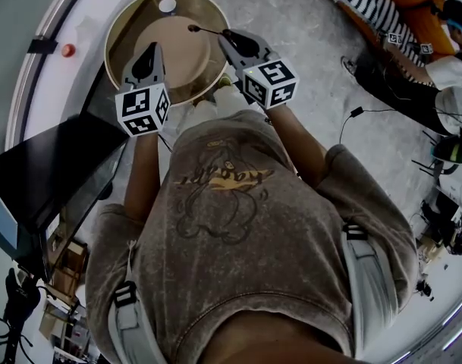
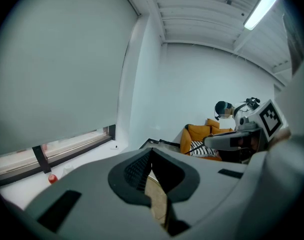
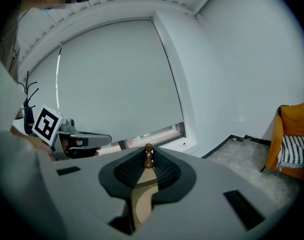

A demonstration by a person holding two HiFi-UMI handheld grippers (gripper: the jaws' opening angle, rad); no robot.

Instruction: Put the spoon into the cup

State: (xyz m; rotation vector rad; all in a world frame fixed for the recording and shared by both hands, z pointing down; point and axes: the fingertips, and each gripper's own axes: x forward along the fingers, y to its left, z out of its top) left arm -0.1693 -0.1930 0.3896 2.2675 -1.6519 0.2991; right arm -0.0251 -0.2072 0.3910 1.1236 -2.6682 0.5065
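Observation:
A small white cup (image 1: 167, 4) stands at the far side of a round wooden table (image 1: 118, 26). In the head view my right gripper (image 1: 229, 36) hovers over the table's right part, shut on a spoon (image 1: 204, 29) whose thin handle sticks out to the left. In the right gripper view the spoon's (image 3: 149, 161) brown turned end pokes up between the closed pads. My left gripper (image 1: 150, 53) hangs over the table's near left edge. Its jaws (image 2: 152, 153) meet at the tips with nothing between them. The spoon's bowl is hidden.
A black desk top (image 1: 52, 165) lies to the left below the table. An orange sofa with a striped cushion (image 1: 375, 2) and another person sit at the upper right. Cables (image 1: 359, 112) run over the grey floor. A red object (image 1: 67, 49) rests on the window ledge.

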